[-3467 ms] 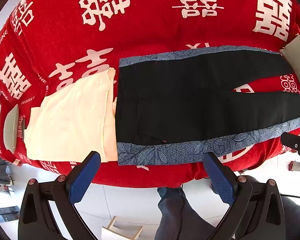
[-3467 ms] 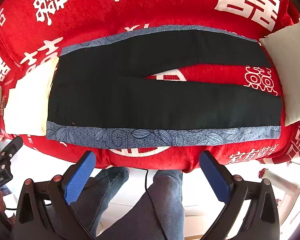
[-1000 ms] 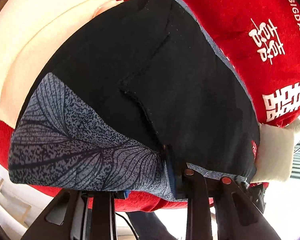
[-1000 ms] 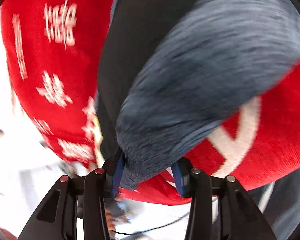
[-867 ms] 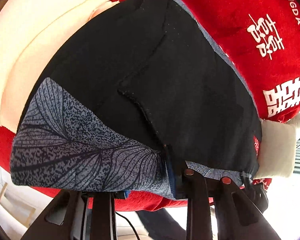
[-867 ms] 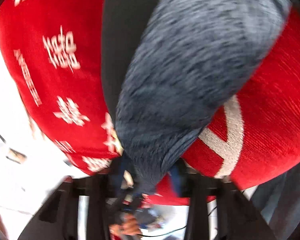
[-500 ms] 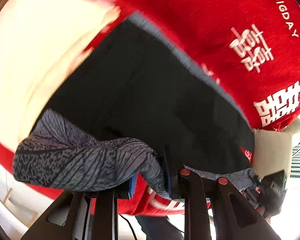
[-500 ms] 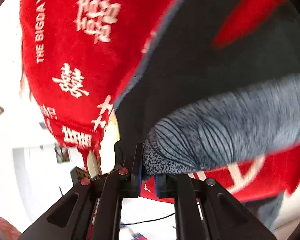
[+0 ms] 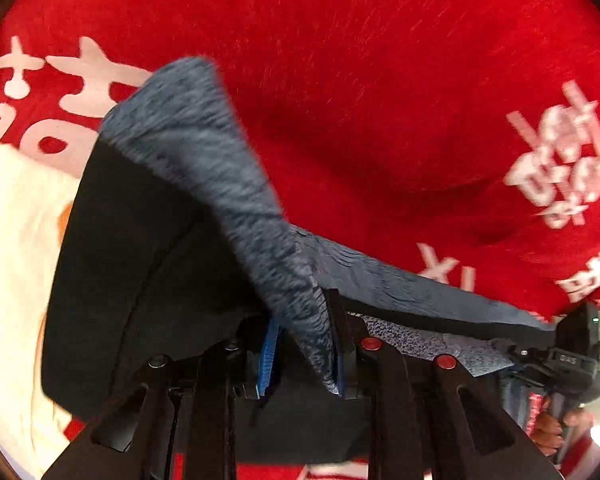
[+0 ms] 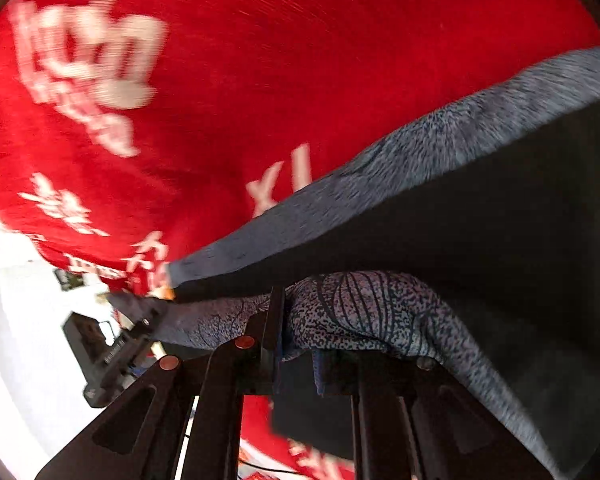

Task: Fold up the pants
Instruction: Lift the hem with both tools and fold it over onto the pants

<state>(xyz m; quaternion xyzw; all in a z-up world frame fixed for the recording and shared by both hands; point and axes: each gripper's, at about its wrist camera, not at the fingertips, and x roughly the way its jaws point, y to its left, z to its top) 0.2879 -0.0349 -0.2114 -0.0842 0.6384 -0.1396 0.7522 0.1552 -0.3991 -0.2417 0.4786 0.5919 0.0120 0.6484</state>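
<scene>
Here we see the left hand-held gripper [image 9: 300,356] clamped on the pants [image 9: 148,264] at their grey patterned side band, right hand-held gripper [image 10: 296,344] pinched on the same band, pants lifted over the red blanket [image 9: 380,100], cream cloth [image 9: 12,240] alongside.

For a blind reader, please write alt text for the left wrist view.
The left claw is shut on the grey leaf-print edge of black pants, lifting it over a red blanket with white characters. A cream cloth lies at left.
</scene>
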